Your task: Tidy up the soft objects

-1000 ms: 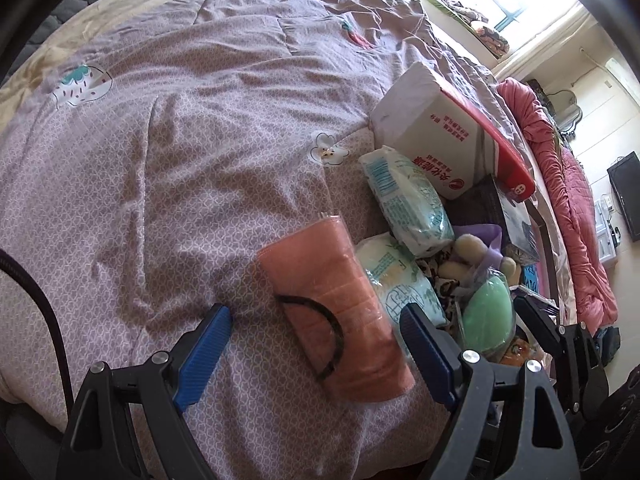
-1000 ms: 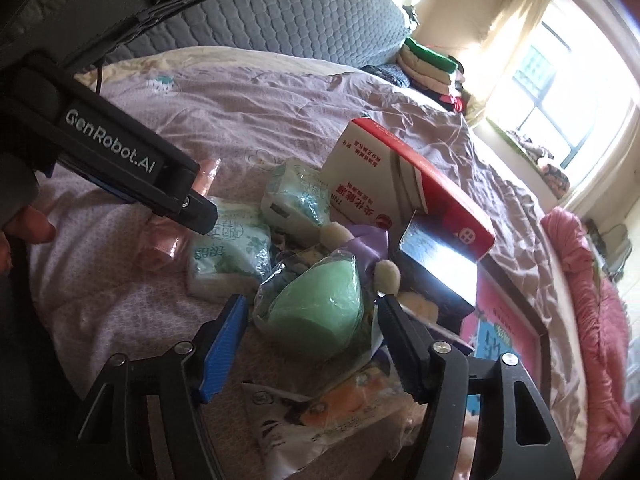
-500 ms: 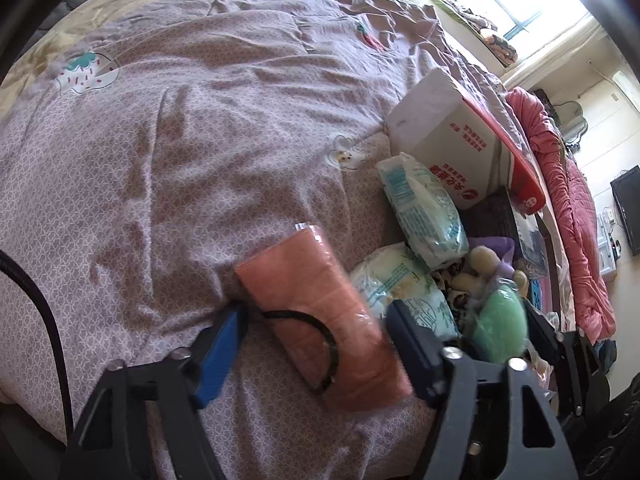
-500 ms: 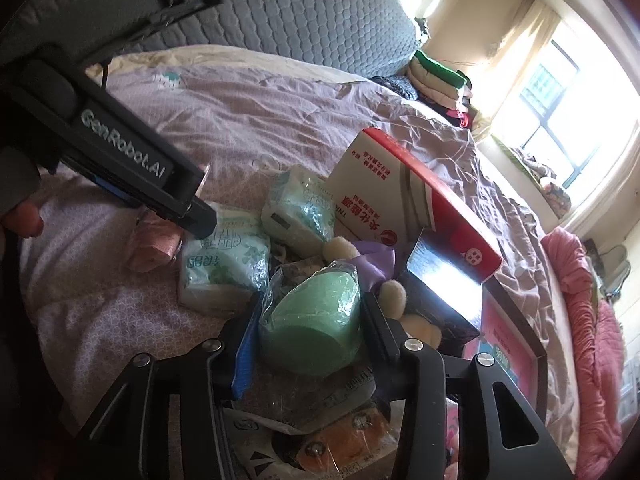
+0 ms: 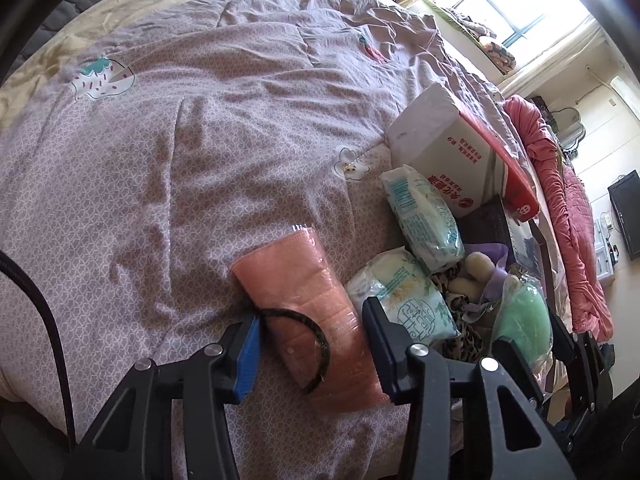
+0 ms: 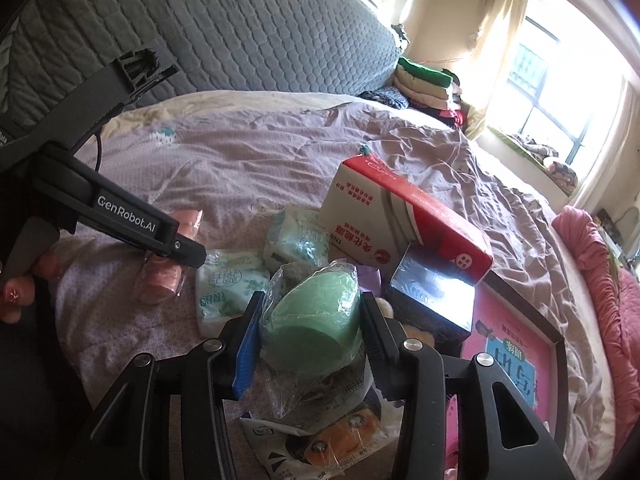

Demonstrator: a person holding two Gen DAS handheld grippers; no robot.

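A pink towel roll in clear wrap [image 5: 316,316] lies on the bed with a black hair tie on it. My left gripper [image 5: 312,344] is shut on the pink towel roll, one finger on each side. My right gripper [image 6: 310,336] is shut on a green sponge in a plastic bag [image 6: 312,320]; the sponge also shows in the left wrist view [image 5: 522,324]. Two tissue packs [image 5: 420,216] [image 5: 404,300] lie beside the towel. A cream plush toy [image 5: 476,268] lies among them.
A red and white carton [image 6: 404,216] leans on a dark box [image 6: 432,292]. A framed pink picture [image 6: 516,364] lies at the right. A snack packet [image 6: 320,440] lies under my right gripper. The purple quilt [image 5: 180,160] spreads left. A grey headboard [image 6: 260,32] stands behind.
My left gripper moved forward and closed on the pink towel roll. My right gripper closed on the green sponge and lifted it a little.
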